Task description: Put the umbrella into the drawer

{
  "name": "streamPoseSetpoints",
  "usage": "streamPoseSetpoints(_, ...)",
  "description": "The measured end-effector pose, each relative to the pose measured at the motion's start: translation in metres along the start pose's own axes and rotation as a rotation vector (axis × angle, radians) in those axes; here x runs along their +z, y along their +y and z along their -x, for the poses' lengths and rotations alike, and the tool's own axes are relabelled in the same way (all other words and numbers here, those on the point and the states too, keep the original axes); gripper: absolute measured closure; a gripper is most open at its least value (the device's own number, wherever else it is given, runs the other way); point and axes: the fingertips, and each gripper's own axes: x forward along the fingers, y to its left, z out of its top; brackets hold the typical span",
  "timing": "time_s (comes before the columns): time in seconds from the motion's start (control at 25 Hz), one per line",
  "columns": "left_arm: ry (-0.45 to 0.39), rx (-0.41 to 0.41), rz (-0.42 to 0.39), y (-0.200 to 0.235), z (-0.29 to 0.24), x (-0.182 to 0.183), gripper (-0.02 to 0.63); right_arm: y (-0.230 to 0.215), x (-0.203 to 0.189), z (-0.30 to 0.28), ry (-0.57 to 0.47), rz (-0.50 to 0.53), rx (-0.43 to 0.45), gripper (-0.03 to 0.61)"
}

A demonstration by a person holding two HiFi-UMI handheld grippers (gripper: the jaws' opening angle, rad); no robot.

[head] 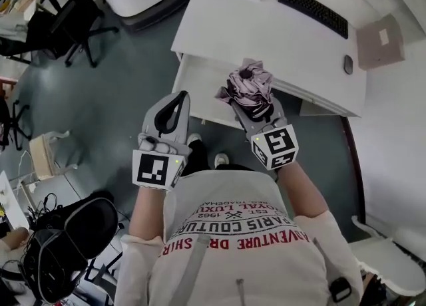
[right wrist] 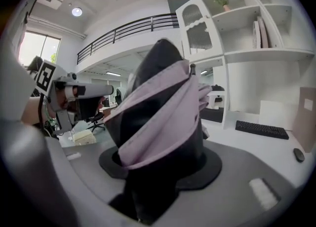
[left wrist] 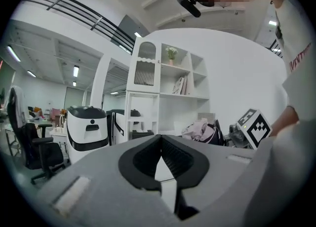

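Person: white T-shirt [head: 233, 248], short pale sleeves, red and black lettering across the chest. A grey strap [head: 192, 268] runs diagonally over the shirt front.

Left gripper [head: 178, 102] and right gripper [head: 261, 117]: grey moulded shells with black jaw pads. Each carries a white marker cube [head: 156, 168] printed with black squares.

light: bright, even, ceiling lamps | shadows: soft | edges: fisheye-bent, dark corners | near parts: blurred
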Motion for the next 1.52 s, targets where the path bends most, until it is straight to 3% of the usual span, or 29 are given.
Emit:
streamPoseSetpoints(0.24, 0.039, -0.054, 0.032, 0.043, -0.026, -0.051, 0.607, 0.006, -0.060, -0.079, 0.183, 0.033, 0.060, 0.370)
streamPoseSetpoints(0.4, 0.064, -0.058, 0.083, 0.071, -0.032, -0.086, 0.607, 0.017, -0.112, -0.129, 0.314, 0.095, 0.138, 0.368)
streamPoseSetpoints(0.64, 0.108, -0.091, 0.094, 0.096, -0.043, -0.137, 0.606, 0.024, -0.191, -0.193, 0.506, 0.096, 0.259, 0.364)
streamPoseSetpoints(1.08, 0.171, -0.090, 0.167, 0.138, -0.076, -0.212, 0.607, 0.026, -0.309, -0.261, 0.819, 0.073, 0.282, 0.357)
streamPoseSetpoints(1.44, 0.154, -0.074, 0.177, 0.150, -0.091, -0.222, 0.606, 0.031, -0.362, -0.278, 0.916, -0.003, 0.260, 0.334)
streamPoseSetpoints(1.52, 0.153, -0.073, 0.171, 0.150, -0.091, -0.221, 0.606, 0.032, -0.367, -0.280, 0.923, -0.029, 0.259, 0.301)
